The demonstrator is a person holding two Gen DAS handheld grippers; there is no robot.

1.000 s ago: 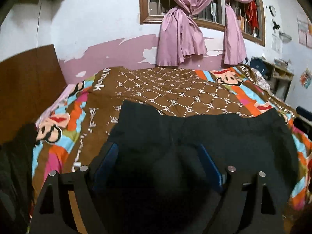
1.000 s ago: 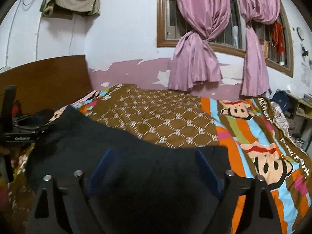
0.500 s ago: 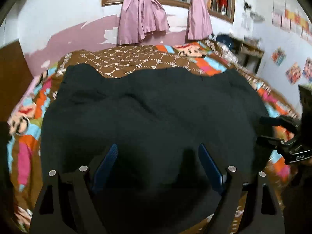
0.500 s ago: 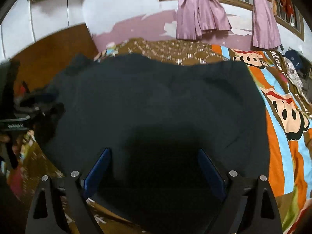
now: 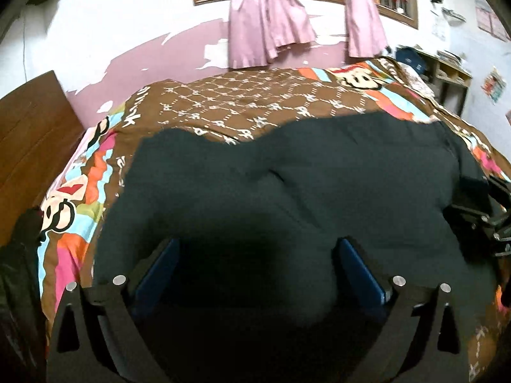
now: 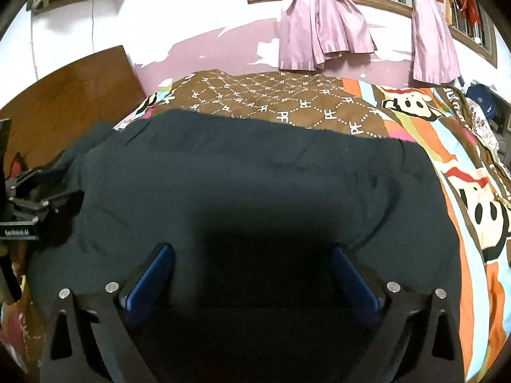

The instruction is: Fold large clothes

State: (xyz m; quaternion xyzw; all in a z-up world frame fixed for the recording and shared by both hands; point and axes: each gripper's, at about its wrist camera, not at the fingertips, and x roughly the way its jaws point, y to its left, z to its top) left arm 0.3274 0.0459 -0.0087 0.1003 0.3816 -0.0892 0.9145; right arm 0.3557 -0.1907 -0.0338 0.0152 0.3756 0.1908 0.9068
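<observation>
Lying spread across the near half of the bed, a large dark garment [image 5: 287, 191] covers the patterned bedspread [image 5: 255, 102], its far edge wavy and its surface lightly creased. Left gripper [image 5: 255, 255]: jaws just opened wide, blue pads [image 5: 156, 268] well apart at 8 and 4 o'clock of the left wrist view, dark cloth lying between them; no pad presses on it. Right gripper [image 6: 252, 261]: likewise just opened, blue pads [image 6: 150, 277] apart over the same cloth, unclamped. Each gripper shows at the other view's edge, at 3 and 9 o'clock. Wooden headboard [image 6: 70, 95] at 10 o'clock; pink curtains [image 6: 322, 32] at 12 o'clock.
</observation>
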